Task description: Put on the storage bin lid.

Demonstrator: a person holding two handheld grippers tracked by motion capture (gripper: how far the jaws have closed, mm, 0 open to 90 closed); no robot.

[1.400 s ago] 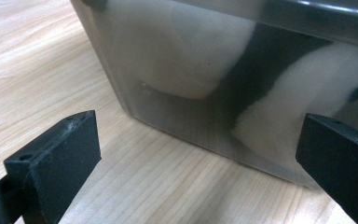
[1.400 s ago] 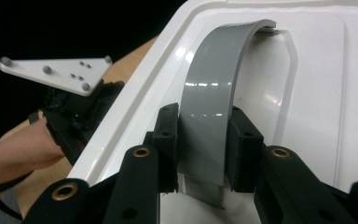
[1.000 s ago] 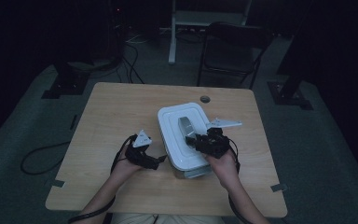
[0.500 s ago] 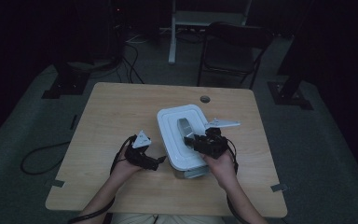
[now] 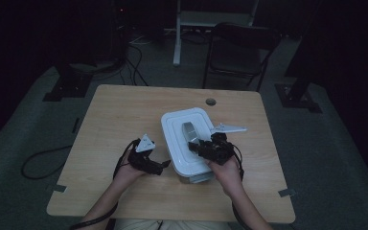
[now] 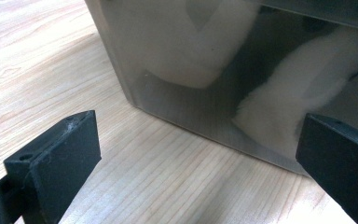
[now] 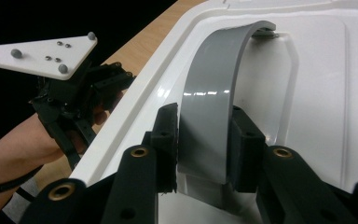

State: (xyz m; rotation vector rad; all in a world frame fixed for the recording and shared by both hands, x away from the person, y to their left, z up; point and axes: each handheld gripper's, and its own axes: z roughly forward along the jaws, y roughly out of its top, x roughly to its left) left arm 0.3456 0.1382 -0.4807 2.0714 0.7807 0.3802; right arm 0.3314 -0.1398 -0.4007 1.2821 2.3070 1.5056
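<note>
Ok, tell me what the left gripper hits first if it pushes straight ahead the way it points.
Most likely the side wall of the translucent box. The left gripper has open jaws aimed at the wall's lower part, with bare table between; the gap is hard to judge.

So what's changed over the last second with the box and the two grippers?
Nothing visibly moved. The right gripper stays clamped on the grey handle of the white lid. The left gripper still waits with its jaws open beside the box, and the box sits where it was on the table.

A wooden table with a grommet hole; behind it a dark chair and floor cables.
</note>
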